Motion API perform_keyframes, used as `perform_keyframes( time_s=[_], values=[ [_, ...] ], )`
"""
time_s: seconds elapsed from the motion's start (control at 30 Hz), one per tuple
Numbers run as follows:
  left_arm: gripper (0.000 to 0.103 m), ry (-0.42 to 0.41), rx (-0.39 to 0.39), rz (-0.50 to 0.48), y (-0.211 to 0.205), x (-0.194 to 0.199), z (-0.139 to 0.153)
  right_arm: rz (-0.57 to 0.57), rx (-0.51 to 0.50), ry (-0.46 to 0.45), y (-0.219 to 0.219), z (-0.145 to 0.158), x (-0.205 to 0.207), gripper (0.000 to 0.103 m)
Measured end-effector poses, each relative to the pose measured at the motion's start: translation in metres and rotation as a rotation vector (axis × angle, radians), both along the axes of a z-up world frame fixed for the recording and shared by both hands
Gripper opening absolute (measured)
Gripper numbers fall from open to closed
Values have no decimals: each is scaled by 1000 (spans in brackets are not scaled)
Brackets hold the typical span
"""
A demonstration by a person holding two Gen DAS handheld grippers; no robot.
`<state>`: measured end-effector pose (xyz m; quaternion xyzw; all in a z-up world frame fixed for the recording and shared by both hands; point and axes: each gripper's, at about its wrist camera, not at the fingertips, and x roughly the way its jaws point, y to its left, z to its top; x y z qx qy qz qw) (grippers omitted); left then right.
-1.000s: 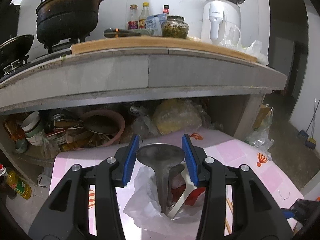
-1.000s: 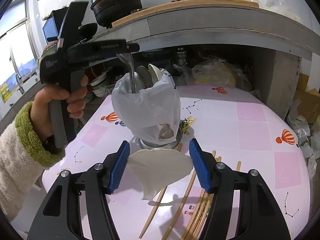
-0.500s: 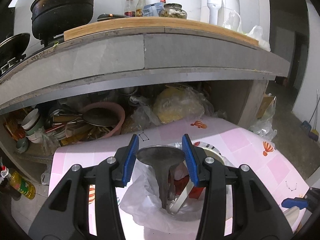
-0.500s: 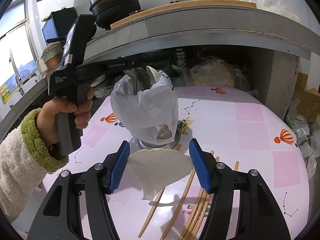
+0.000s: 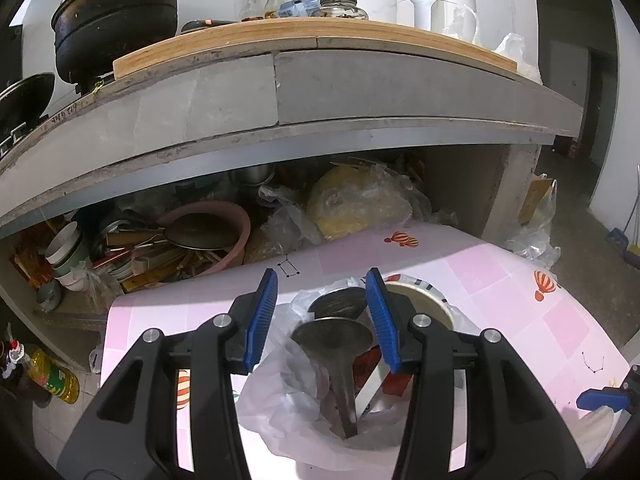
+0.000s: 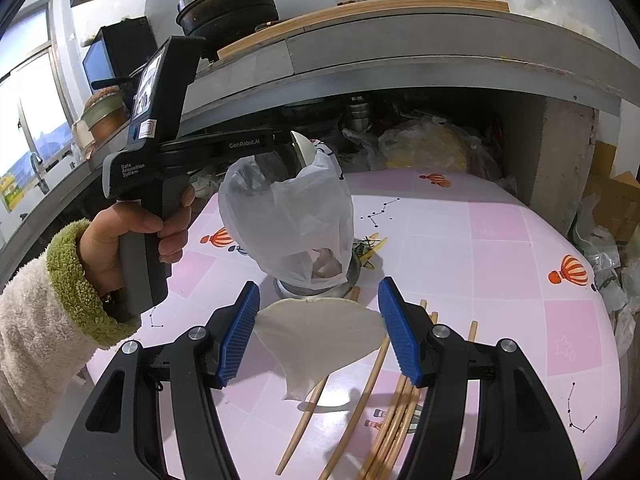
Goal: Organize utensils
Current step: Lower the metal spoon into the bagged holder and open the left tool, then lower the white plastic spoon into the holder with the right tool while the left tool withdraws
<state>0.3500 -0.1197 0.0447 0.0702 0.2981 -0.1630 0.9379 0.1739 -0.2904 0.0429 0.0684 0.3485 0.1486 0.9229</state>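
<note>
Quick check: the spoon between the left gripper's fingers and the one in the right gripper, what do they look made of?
Left spoon: looks like metal, dull grey with a soft sheen, probably stainless steel. Right spoon: matte off-white, no glint, so likely plastic or melamine; ceramic cannot be ruled out.

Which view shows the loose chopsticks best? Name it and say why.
The right wrist view. The chopsticks lie fanned on the pink table, partly behind the white spoon clamped in the right gripper. The left wrist view shows none; its frame is filled by the bag-lined utensil holder.
</note>
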Motion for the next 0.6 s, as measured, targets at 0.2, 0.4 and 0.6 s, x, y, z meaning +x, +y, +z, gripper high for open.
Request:
perform_keyframes(
  time_s=[0.2, 0.4, 0.6],
  values=[
    [48, -2, 3, 4, 0, 0, 1, -1, 5, 3, -1, -1, 0, 60],
    [65, -13, -26, 17, 9, -4, 10, -3, 7, 6, -2, -1, 1, 60],
    [75, -29, -62, 33, 24, -16, 23, -6, 7, -1, -1, 1, 0, 60]
  ],
)
